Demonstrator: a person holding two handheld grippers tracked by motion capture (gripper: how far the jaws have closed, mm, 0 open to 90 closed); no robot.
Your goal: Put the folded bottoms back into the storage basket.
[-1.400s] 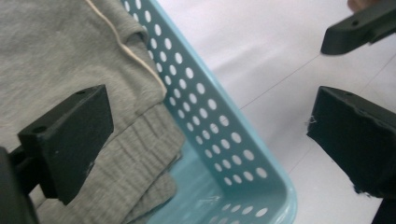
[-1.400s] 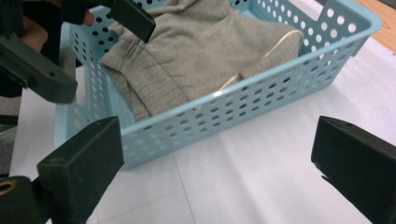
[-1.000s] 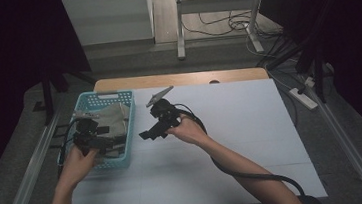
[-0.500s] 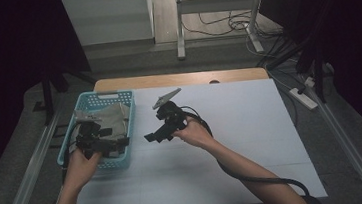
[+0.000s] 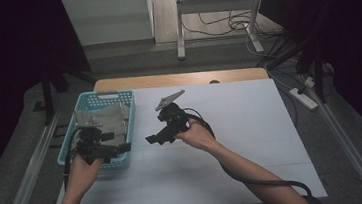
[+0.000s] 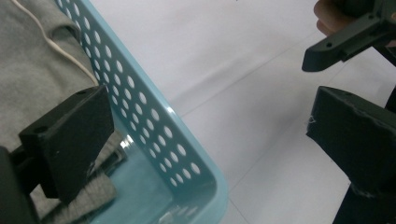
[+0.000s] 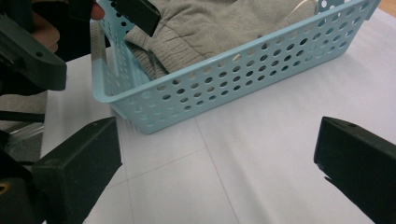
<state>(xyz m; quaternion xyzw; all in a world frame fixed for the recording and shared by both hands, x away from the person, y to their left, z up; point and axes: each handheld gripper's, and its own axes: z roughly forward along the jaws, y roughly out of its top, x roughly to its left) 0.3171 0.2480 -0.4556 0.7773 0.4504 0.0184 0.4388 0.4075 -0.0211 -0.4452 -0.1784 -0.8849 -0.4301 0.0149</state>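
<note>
A light blue perforated basket (image 5: 70, 143) stands at the table's left with a grey garment (image 5: 106, 118) folded inside. My left gripper (image 5: 118, 149) is open and straddles the basket's near right corner. In the left gripper view one jaw hangs over the garment (image 6: 32, 70), the other over the table, with the basket wall (image 6: 154, 135) between them. My right gripper (image 5: 154, 138) is open and holds nothing. It floats above the white table just right of the basket and points at the basket wall (image 7: 233, 79) and the garment (image 7: 210, 23).
A white sheet (image 5: 251, 125) covers the tabletop, and a wooden edge (image 5: 182, 79) shows at the far side. Metal rails (image 5: 30, 172) run along both sides. A table frame and cables (image 5: 222, 25) lie on the floor beyond.
My left gripper has slid a little toward the basket's near right corner. My right gripper has drifted slightly right. Both have stayed open.
</note>
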